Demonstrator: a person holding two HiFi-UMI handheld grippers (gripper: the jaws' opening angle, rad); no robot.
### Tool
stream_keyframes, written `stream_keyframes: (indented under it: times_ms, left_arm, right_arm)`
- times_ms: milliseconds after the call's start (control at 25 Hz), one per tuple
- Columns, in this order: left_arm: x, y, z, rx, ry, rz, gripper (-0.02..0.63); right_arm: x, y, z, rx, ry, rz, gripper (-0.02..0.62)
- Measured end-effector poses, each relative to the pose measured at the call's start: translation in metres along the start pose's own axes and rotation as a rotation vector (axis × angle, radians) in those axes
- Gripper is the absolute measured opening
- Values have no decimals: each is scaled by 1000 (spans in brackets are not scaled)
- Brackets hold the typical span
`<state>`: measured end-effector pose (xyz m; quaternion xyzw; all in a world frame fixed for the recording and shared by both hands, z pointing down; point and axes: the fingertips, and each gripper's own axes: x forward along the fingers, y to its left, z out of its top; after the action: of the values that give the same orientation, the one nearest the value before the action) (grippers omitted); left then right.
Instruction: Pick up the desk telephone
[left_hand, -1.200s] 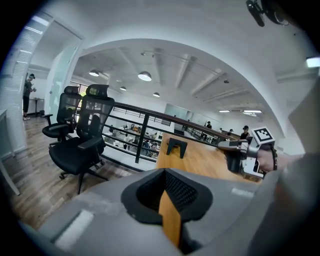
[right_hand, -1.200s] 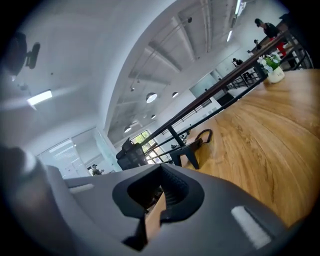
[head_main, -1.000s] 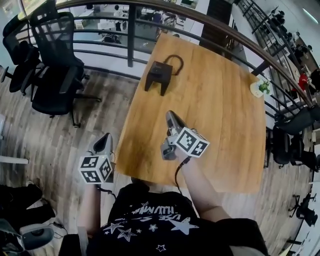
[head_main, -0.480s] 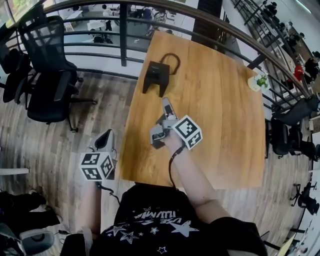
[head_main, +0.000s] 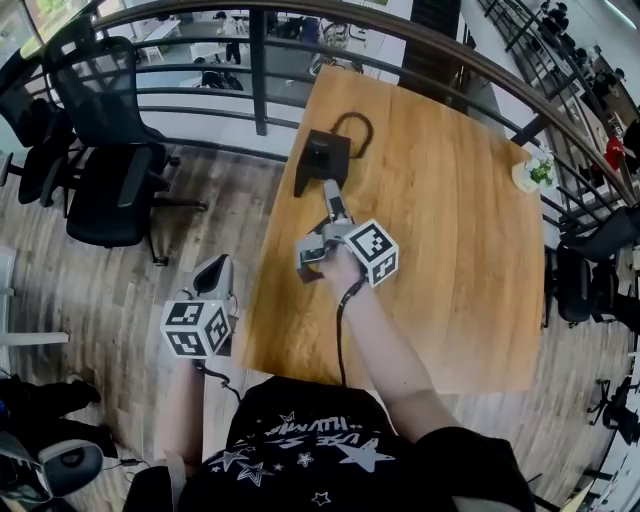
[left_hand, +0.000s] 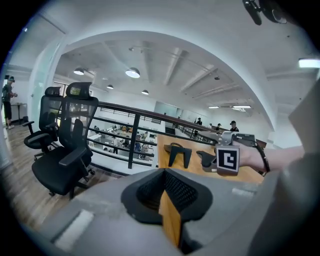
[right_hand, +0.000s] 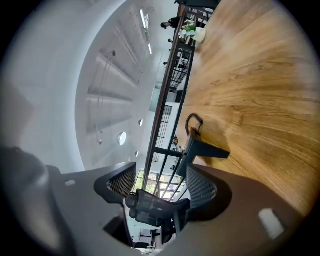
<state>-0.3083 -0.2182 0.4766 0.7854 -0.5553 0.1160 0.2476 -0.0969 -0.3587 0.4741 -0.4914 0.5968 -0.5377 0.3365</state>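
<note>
A person in a black star-printed shirt (head_main: 300, 440) stands at the near edge of a wooden table (head_main: 450, 250), a hand-held gripper in each hand. The left gripper (head_main: 215, 268) hovers off the table's left side, over the plank floor (head_main: 100, 290), with its jaws drawn together on nothing. The right gripper (head_main: 334, 203), rolled onto its side, reaches out over the tabletop. Its jaws have just been opening and stand wide apart, with nothing between them. Just beyond its tips, untouched, the black desk telephone (head_main: 322, 160) sits near the table's far left edge, its cord looped behind it. A small potted plant (head_main: 533, 175) stands at the far right edge. A dark railing (head_main: 262, 70) curves behind the table, and black office chairs (head_main: 110, 150) stand to the far left.
</note>
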Motion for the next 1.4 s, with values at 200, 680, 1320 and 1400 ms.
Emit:
stream_keyframes:
  times_ms: [200,680,1320,1400]
  left_arm:
    - [16,3,4,-11,3,2,2]
    - [48,15,-13,-2,76,-9,2]
    - [57,28,-30,-20,128,-13,2]
    - [58,28,-31,-25,133,-9,2]
  right_arm:
    - [33,-4,2,5,14,-3,325]
    - [81,-57,-3,86,-68,-54,345]
    - [106,-75,8,125,-186,-105,345]
    - [106,-76,10,119,-196,-109,343]
